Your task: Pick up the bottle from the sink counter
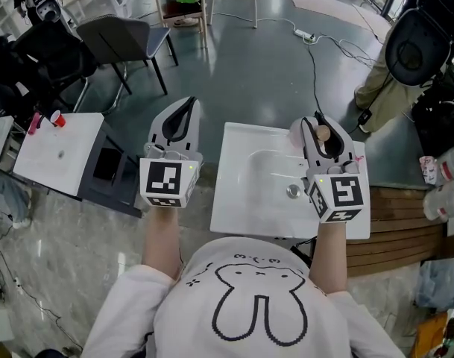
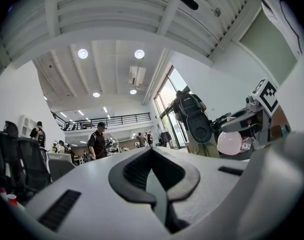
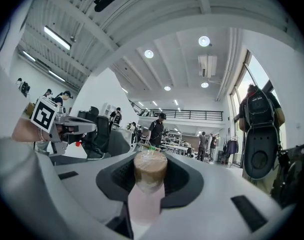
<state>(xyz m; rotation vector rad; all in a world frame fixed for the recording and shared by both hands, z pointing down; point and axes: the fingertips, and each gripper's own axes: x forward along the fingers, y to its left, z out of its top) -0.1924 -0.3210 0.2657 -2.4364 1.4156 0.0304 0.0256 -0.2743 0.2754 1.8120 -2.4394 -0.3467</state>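
Left of the white washbasin (image 1: 238, 200), at 9 o'clock, the left gripper (image 1: 189, 104) is held level, its jaws together and empty. At 2 o'clock over the basin, the right gripper (image 1: 316, 120), also level, is clamped on the pink, brown-capped bottle (image 1: 297, 133). A grey floor (image 1: 256, 73) lies beyond.

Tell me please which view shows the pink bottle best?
The right gripper view: the bottle sits centred, gripped by the right hand-held gripper. The head view half hides it; the left gripper view shows a pink blob.

Two grippers (image 1: 188, 103) (image 1: 316, 121), one pink bottle (image 1: 296, 134), two white sinks (image 1: 238, 200) (image 1: 70, 162), one grey chair (image 1: 126, 39).
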